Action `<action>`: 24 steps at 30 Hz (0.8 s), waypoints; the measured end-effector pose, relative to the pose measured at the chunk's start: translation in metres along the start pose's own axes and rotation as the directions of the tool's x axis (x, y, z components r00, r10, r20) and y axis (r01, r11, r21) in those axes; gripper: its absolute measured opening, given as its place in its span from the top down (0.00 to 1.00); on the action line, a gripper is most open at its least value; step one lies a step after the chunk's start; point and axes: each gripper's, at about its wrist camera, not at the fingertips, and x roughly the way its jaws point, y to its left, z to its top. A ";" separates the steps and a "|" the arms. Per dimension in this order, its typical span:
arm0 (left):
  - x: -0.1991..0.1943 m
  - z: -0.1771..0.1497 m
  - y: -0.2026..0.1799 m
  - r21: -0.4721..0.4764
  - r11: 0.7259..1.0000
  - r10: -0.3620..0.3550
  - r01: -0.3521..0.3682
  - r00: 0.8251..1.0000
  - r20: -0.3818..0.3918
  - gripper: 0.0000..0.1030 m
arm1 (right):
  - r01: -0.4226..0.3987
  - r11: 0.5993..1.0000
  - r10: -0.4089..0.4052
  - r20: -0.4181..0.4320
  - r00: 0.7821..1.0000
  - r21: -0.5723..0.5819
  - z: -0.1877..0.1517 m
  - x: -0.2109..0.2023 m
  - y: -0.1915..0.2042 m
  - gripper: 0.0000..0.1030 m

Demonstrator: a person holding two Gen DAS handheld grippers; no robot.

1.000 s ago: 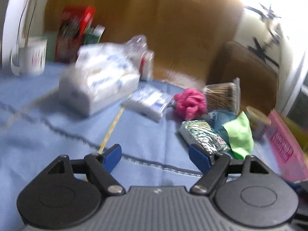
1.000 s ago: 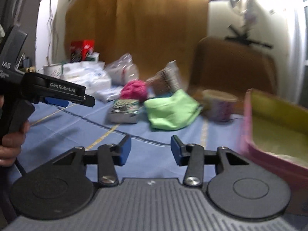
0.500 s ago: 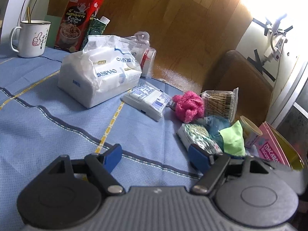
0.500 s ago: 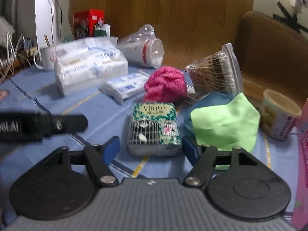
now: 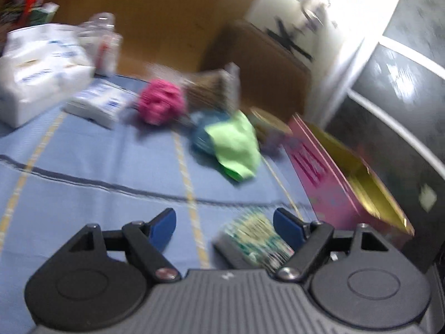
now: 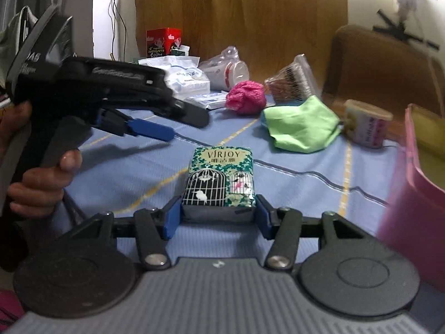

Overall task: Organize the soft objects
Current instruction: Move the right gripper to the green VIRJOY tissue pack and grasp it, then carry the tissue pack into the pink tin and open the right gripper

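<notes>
The right tongs [image 6: 217,220] grip a small tissue pack [image 6: 219,179] printed with birdcages, one blue pad pressed against each side of its near end, and the pack sticks out forward over the blue cloth of the counter [image 6: 306,183]. In the left wrist view the same pack [image 5: 254,239] appears low between the left tongs [image 5: 224,224], whose pads stand wide apart and touch nothing; whether the pack is lifted off the cloth cannot be told. The left tongs [image 6: 151,129] also show in the right wrist view, held in a hand [image 6: 41,186] to the left of the pack. At the right edge of the counter stands a pink box [image 5: 319,178] with a yellow lining, open at the top; the part of its inside that shows holds nothing. Just beyond it sits a small round tub [image 6: 367,123] with a lid on, its contents hidden. A green cloth [image 6: 301,125] lies crumpled next to the tub, partly over something blue [image 5: 203,133]. Behind it are a pink woolly ball [image 6: 246,97] and a clear packet of cotton swabs [image 6: 292,83]. Farther left lie a flat white packet [image 5: 97,105], a big white tissue bag [image 5: 41,66] and a plastic sleeve of cups [image 6: 228,68] on its side. A red tin [image 6: 162,41] stands at the back by the wooden wall.
</notes>
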 end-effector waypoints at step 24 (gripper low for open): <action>0.081 0.041 -0.187 0.329 0.929 -0.163 0.171 0.985 -0.051 0.36 | 0.476 0.863 -0.505 0.273 0.819 0.169 0.002 -0.066 -0.072 0.45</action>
